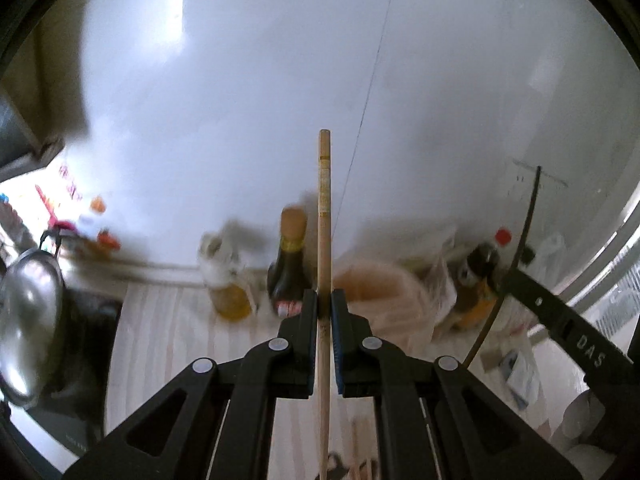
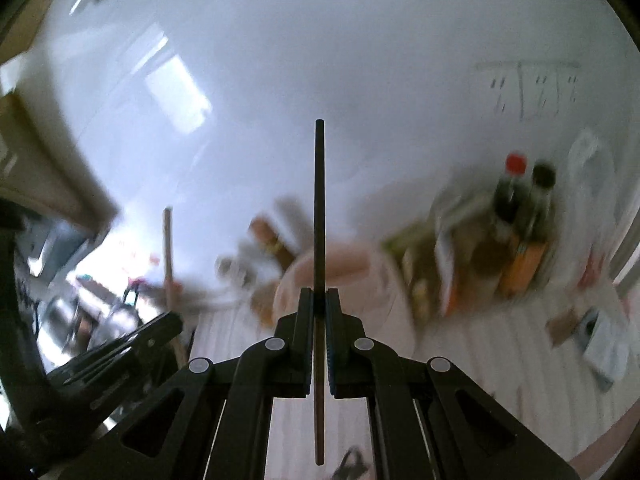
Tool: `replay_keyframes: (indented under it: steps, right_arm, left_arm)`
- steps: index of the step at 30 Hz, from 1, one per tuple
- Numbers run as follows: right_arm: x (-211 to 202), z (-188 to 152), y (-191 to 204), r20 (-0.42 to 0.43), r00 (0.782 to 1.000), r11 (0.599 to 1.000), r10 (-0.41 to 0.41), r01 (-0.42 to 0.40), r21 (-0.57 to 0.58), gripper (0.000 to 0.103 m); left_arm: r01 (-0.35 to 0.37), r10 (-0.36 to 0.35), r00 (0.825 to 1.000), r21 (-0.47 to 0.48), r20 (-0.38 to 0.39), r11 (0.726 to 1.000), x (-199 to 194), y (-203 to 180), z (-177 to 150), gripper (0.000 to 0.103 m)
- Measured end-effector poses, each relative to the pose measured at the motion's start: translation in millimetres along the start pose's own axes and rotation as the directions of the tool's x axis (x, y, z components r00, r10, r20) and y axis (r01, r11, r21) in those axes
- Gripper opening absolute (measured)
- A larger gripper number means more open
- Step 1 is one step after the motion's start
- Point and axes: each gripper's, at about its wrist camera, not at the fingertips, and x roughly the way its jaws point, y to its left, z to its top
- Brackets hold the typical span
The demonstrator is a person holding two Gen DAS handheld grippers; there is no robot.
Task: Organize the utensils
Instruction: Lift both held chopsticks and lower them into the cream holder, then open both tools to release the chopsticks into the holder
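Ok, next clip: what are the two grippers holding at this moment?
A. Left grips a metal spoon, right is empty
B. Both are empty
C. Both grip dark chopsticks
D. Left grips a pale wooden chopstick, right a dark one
D: the left gripper has its jaws shut on a pale wooden chopstick, while the right gripper is shut on a thin dark chopstick, each stick running up between the jaws.
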Motion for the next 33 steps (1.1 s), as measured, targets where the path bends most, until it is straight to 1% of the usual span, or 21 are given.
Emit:
replay_keyframes:
  steps: [3,5,9,13,17,18,20,27,29,33]
  right_arm:
    - [10,30,-2,0.067,0.997,1.0,-0.023,0.022,0.007,0.005]
    - [14,50,-6,0.12,0.992,0.999,-0.037,0.037,0.003,0.005]
    - [32,69,-9,0.186,0.982,0.999,-0.042,0.043,-0.003,0.005]
    - [55,81,-13,0.216,0.976,0.999,-0.032,0.033,0.0,0.005]
    - [74,85,-17,0.225,0.974,1.0,-0.018,0.018,0.003,0.005]
    - [77,79,-16,0.227,0.974,1.0,-0.016,0.016,0.001,0.005]
    - [84,80,-17,0.234,0.972,1.0,-0.01,0.01,0.001,0.005]
    - [102,79,-15,0.242,0.97,1.0,0.008,-0.004,-0.019,0.005]
    - [104,77,-14,0.239,0.971,1.0,0.02,-0.014,-0.025,0.005]
    - [115,74,-16,0.22,0.975,0.999,0.017,-0.008,-0.042,0.005]
  left_arm:
    - [0.004,-0.004,1.0,0.009,0.026,1.0,11,-8,23,0.004]
    - [0.006,-0.007,0.999,0.007,0.037,1.0,22,-11,36,0.004]
    - [0.018,-0.018,0.999,-0.005,0.049,1.0,41,-15,54,0.004]
    - [0.035,-0.034,0.998,-0.02,0.053,0.999,61,-18,64,0.004]
    - [0.04,-0.039,0.998,-0.025,0.048,0.999,80,-20,68,0.004]
    - [0.039,-0.037,0.998,-0.024,0.05,0.999,83,-21,68,0.004]
    - [0.044,-0.043,0.998,-0.026,0.054,0.999,90,-24,67,0.004]
    - [0.019,-0.018,0.995,-0.004,0.1,1.0,104,-32,70,0.004]
    - [0.014,-0.014,0.995,0.0,0.096,1.0,111,-33,69,0.004]
    - [0.009,-0.009,0.997,0.001,0.073,1.0,118,-31,69,0.005]
